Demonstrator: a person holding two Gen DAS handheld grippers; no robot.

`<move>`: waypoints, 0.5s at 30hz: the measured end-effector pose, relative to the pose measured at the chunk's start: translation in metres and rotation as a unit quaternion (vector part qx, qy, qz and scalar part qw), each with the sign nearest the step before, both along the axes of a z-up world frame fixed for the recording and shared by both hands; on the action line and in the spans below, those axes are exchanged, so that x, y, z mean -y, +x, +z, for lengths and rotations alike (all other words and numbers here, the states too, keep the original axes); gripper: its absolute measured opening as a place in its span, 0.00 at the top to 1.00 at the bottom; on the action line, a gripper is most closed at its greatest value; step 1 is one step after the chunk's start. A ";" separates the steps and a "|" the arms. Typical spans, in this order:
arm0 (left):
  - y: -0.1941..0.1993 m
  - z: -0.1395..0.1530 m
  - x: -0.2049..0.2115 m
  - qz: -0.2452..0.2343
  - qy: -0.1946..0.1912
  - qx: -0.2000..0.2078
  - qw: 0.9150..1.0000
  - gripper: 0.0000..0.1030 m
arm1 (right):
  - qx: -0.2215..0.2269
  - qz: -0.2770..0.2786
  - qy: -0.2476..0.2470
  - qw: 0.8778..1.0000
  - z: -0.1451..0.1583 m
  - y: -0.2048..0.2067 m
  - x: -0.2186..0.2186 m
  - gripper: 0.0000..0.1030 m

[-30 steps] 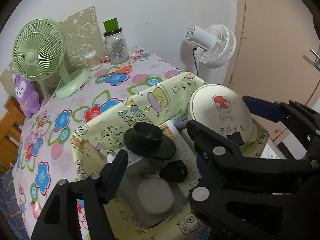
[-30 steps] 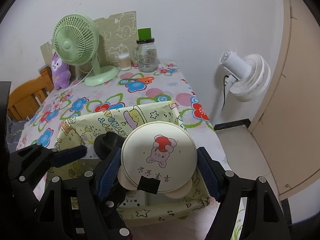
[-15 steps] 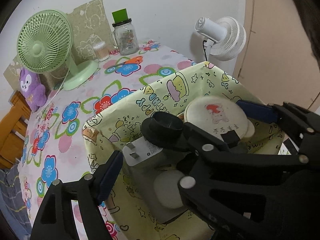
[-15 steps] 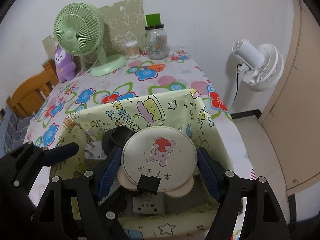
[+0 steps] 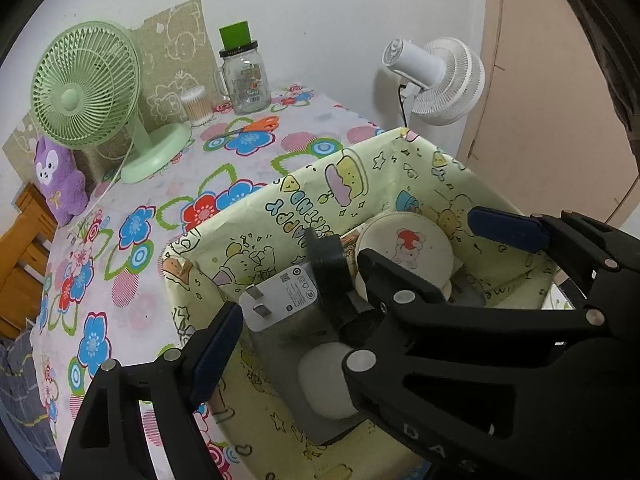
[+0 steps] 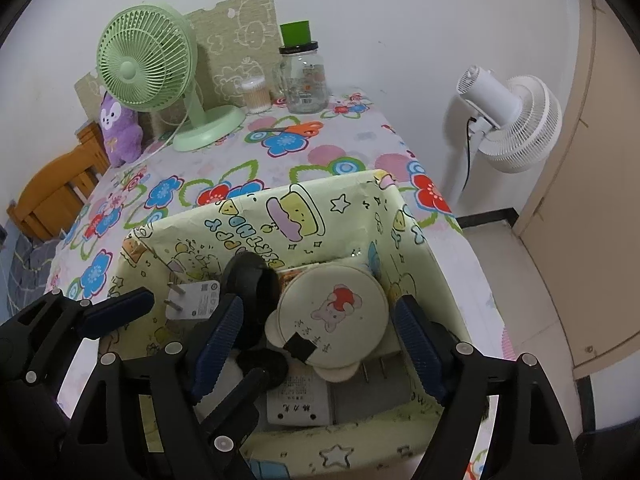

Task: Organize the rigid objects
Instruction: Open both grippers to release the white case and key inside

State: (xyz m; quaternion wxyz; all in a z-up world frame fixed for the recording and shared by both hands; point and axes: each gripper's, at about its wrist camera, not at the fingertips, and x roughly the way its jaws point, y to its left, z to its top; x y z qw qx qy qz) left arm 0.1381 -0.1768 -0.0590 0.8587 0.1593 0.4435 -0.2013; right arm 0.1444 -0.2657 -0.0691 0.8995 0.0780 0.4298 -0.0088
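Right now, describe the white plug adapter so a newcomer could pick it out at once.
On the flowered tablecloth stands a pale yellow cartoon-print box, open at the top. The white plug adapter leans in its left part, beside a black disc-shaped piece and left of the round cream case with a bear drawing. Alone among its neighbours, it is a white block with two metal prongs sticking out.

It was someone's home: a flowered cloth [image 6: 280, 168] covered the counter, with a green fan [image 6: 148, 64], a purple plush toy [image 6: 120, 130] and a glass jar [image 6: 304, 80].
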 end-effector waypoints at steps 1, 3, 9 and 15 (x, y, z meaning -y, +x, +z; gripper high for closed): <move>-0.003 0.002 0.000 -0.001 -0.001 0.003 1.000 0.17 | 0.001 -0.001 0.000 1.000 0.001 -0.002 0.000 0.20; -0.008 0.006 -0.002 -0.004 -0.003 0.010 1.000 0.17 | 0.007 -0.003 -0.004 1.000 0.005 -0.008 -0.001 0.18; -0.024 0.020 -0.014 0.000 -0.010 0.036 0.999 0.13 | 0.029 -0.005 -0.009 1.000 0.020 -0.027 -0.010 0.15; -0.035 0.030 -0.032 0.014 -0.021 0.051 0.998 0.11 | 0.047 -0.009 -0.019 0.999 0.032 -0.042 -0.022 0.11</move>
